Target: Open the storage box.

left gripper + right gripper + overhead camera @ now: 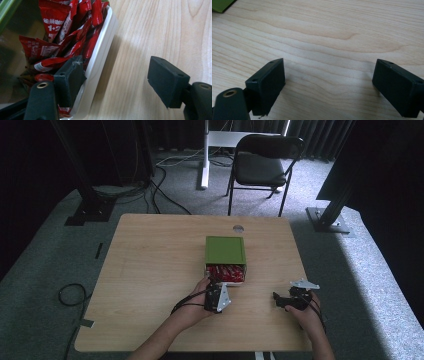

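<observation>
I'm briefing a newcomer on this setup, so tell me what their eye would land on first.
The green-lidded box near the middle of the wooden table stands out, its open near end packed with bright red sachets. The left tongs straddle its white rim, one jaw among the sachets, the other outside over the wood, gripping nothing. The right tongs stand open over bare wood near the table's front right.
</observation>
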